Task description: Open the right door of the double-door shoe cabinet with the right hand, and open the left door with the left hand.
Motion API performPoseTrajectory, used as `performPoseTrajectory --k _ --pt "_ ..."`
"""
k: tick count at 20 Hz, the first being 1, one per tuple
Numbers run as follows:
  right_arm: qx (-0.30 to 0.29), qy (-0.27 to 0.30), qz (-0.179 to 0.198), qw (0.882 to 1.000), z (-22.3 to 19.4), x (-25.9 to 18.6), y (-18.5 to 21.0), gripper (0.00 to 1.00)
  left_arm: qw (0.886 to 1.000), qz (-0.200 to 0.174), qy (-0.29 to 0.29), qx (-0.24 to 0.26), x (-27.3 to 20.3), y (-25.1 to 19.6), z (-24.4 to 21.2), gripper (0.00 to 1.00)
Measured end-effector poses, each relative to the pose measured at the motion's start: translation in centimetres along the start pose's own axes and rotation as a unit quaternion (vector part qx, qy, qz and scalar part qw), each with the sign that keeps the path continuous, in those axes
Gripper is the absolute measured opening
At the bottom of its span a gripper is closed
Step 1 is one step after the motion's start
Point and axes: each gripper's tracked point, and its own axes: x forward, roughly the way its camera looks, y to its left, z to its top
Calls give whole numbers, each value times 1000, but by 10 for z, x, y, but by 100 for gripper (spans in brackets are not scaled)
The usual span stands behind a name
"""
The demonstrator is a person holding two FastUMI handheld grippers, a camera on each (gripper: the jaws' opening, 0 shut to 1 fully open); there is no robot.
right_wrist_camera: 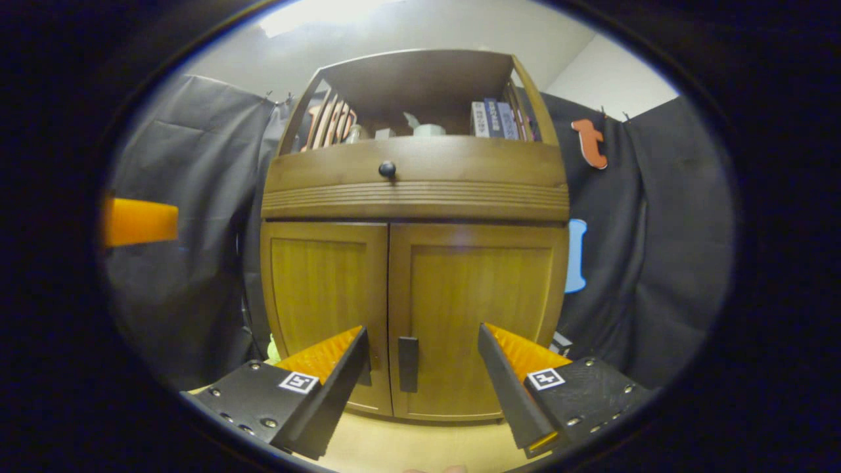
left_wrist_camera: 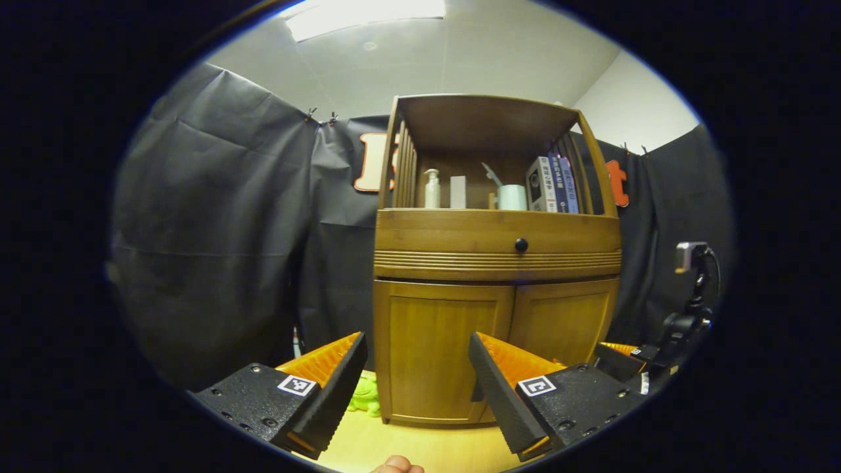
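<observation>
The wooden shoe cabinet (left_wrist_camera: 497, 259) stands straight ahead with both lower doors closed. In the left gripper view my left gripper (left_wrist_camera: 417, 378) is open, a short way in front of the left door (left_wrist_camera: 437, 345); the right door (left_wrist_camera: 565, 325) is beside it. Part of my right gripper (left_wrist_camera: 624, 358) shows low at the right. In the right gripper view my right gripper (right_wrist_camera: 424, 378) is open, close to the cabinet (right_wrist_camera: 414, 190). A dark vertical handle (right_wrist_camera: 407, 363) on the right door (right_wrist_camera: 483, 295) lies between its fingers. The left door (right_wrist_camera: 322, 289) is shut; its handle is mostly hidden by a finger.
A drawer with a round knob (left_wrist_camera: 521, 245) sits above the doors. The open shelf holds a bottle (left_wrist_camera: 431, 189), a cup (left_wrist_camera: 511, 196) and books (left_wrist_camera: 553, 184). A green toy (left_wrist_camera: 364, 396) lies by the cabinet's left foot. A small device on a stand (left_wrist_camera: 690, 257) is at the right.
</observation>
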Motion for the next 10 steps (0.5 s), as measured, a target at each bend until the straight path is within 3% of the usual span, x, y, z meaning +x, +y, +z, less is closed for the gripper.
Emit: performPoseTrajectory --k 5,7,10 --pt "0 59 -9 998 -51 54 7 99 998 55 2 17 -2 45 0 92" --pt "-3 81 -15 997 -70 73 9 86 997 71 4 19 -2 59 -2 92" --pt "-13 104 -20 994 -90 89 12 85 996 89 9 21 -1 76 -7 92"
